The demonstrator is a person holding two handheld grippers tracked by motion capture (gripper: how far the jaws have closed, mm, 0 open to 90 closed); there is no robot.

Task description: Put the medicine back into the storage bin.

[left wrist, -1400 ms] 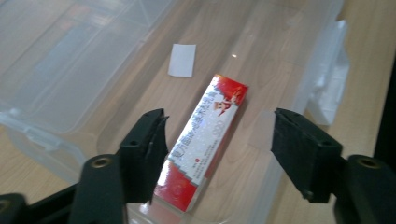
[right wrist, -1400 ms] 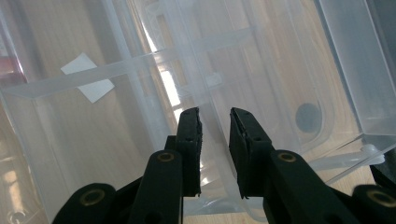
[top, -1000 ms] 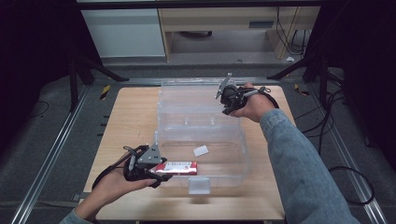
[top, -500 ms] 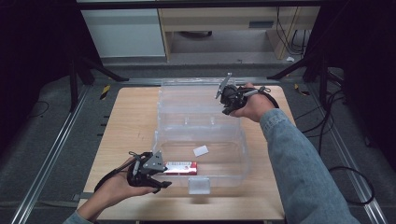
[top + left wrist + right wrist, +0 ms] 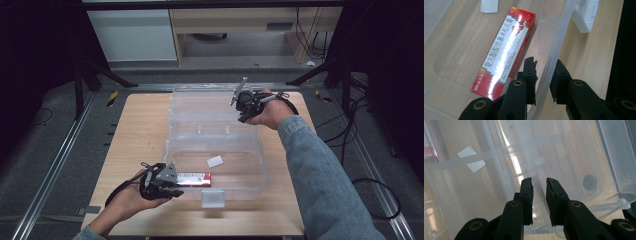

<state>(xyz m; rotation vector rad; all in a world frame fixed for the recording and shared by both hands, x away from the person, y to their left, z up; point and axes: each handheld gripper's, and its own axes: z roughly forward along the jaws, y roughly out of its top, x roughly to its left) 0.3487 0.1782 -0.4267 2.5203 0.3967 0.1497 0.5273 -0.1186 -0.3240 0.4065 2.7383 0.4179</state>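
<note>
My left claw sits at the near left corner of the clear plastic box, its jaws straddling the box wall: in the left gripper view one jaw is inside and the other outside, with a small gap on each side of the plastic, so the claw is narrow but not clamped on anything. The red carton lies flat on the box floor just beside the inner jaw, long side roughly along the near wall; I judge that it has been set down there and that the claw stands clear of it. A small white label lies flat toward the middle of the box floor, well apart from the carton. My right claw is at the far side, where the hinged lid stands open. The right gripper view shows its jaws narrowly parted about a thin clear edge; I cannot tell whether the pads actually press it. I judge this hold keeps the lid up so the interior is reachable. The box rests on the wooden surface.
</note>
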